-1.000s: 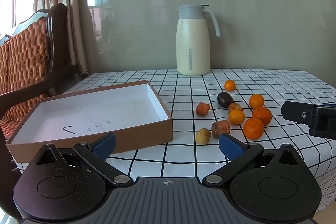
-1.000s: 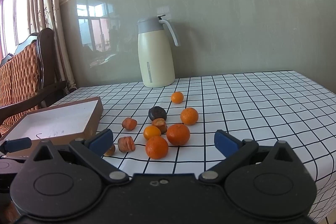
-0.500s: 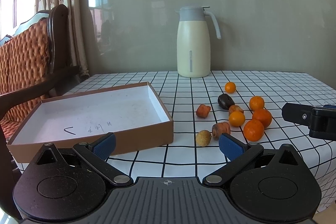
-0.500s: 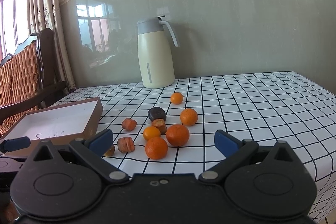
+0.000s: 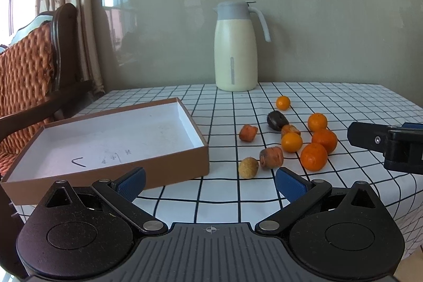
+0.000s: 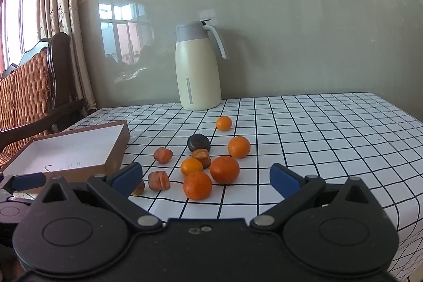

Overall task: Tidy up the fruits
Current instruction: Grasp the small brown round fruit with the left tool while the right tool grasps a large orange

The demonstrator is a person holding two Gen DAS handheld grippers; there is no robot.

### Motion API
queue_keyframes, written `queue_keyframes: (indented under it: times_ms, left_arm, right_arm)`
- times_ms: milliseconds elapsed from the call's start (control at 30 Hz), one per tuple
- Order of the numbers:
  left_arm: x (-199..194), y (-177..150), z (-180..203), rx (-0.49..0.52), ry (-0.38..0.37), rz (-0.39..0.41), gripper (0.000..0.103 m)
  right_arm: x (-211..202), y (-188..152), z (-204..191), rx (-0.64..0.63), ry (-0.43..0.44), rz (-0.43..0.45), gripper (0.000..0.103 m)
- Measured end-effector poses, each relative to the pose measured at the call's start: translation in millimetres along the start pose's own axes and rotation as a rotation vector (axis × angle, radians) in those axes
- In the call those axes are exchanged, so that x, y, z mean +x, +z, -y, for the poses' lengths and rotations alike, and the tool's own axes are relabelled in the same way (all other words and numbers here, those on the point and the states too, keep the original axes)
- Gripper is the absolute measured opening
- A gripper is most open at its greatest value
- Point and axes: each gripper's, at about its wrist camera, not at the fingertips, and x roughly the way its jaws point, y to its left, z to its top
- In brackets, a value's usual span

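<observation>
Right tongs (image 6: 206,179) agape, just short of the nearest orange (image 6: 197,185).

Both handheld grippers are hovering level at the near edge of the table, jaws spread wide and gripping nothing. The left gripper (image 5: 210,180) is sitting toward the near left corner, its blue pads (image 5: 131,180) well apart. The right gripper (image 6: 206,177) is hanging just beside it, and it is showing at the right of the left wrist view.
</observation>
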Motion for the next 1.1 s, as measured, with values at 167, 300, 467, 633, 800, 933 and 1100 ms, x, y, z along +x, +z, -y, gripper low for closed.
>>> queue_keyframes:
  times_ms: [167,300,467,633,800,933,1100]
  left_arm:
    - [7,-2,8,0.024,-0.019,-0.001,0.103]
    - [16,-3,13,0.033,-0.041,-0.016,0.103]
    - [22,-3,19,0.048,-0.046,0.001,0.103]
    - [35,1,22,0.038,-0.054,-0.003,0.103]
    - [47,3,25,0.035,-0.053,-0.003,0.103]
    - [53,3,28,0.050,-0.058,0.001,0.103]
    - [61,3,30,0.063,-0.075,-0.014,0.083]
  right_arm:
    - [6,-1,3,0.016,-0.002,-0.016,0.093]
    - [10,-2,3,0.019,0.000,-0.031,0.083]
    - [17,-2,4,0.019,0.003,-0.050,0.071]
    - [26,-2,2,0.016,0.006,-0.068,0.067]
    - [37,-1,2,0.014,0.012,-0.088,0.052]
    - [46,-1,1,0.015,0.016,-0.107,0.052]
    - [56,-3,0,0.014,0.013,-0.138,0.040]
